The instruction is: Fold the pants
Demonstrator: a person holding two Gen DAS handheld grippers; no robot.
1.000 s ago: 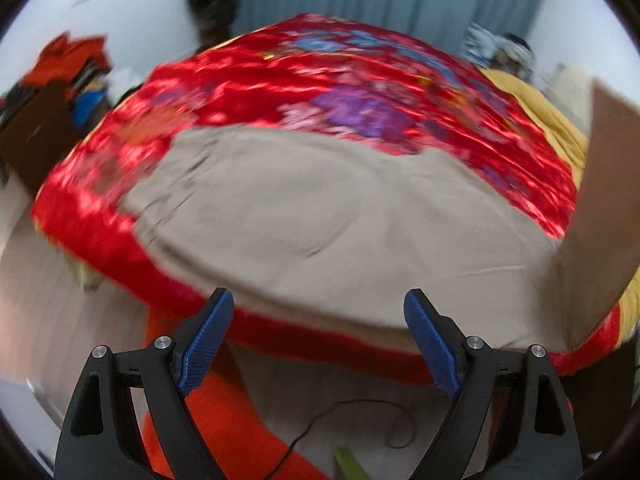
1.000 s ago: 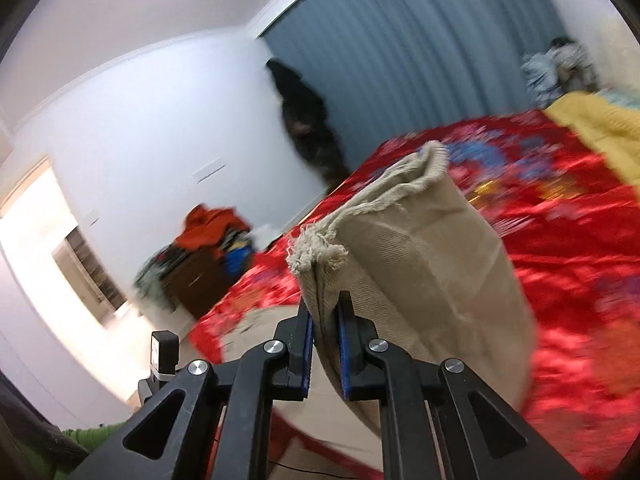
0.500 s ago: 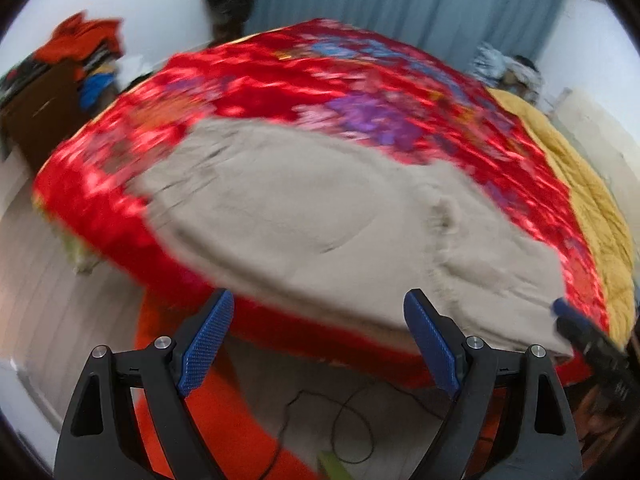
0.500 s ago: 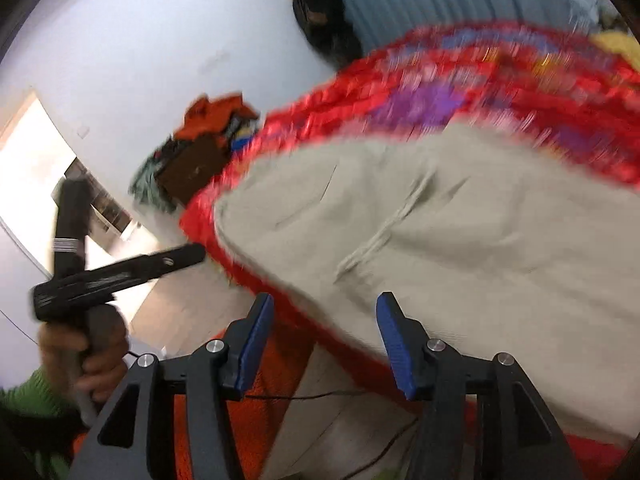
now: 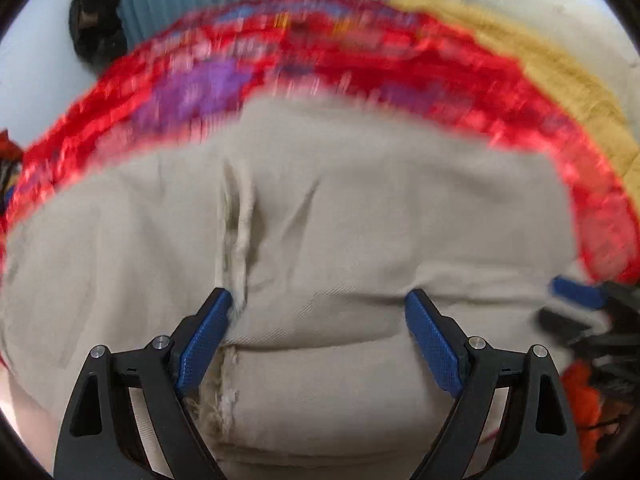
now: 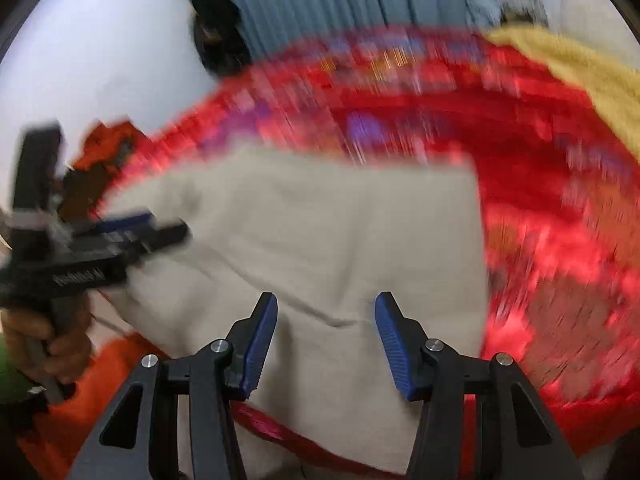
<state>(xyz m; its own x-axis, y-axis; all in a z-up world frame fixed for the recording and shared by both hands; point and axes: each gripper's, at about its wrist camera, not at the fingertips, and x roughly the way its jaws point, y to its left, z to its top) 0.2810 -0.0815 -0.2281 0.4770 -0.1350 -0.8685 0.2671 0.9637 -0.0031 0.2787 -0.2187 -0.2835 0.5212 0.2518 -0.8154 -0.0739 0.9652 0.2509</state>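
Note:
Beige pants lie folded on a red patterned bedspread, their near part hanging over the bed's front edge. A frayed hem runs down beside the left fingertip. My left gripper is open, low over the pants, jaws wide apart. My right gripper is open and empty over the right part of the pants. The right gripper shows at the right edge of the left wrist view; the left gripper shows at the left of the right wrist view. Both views are blurred.
A yellow blanket lies on the bed's far right. A blue-grey curtain and a dark hanging garment are behind the bed. Orange fabric lies below the bed's front edge. A clothes pile is at the left.
The right gripper let go of the pant leg it held up and opened; the leg now lies folded over the pants. Both grippers moved in close over the fabric.

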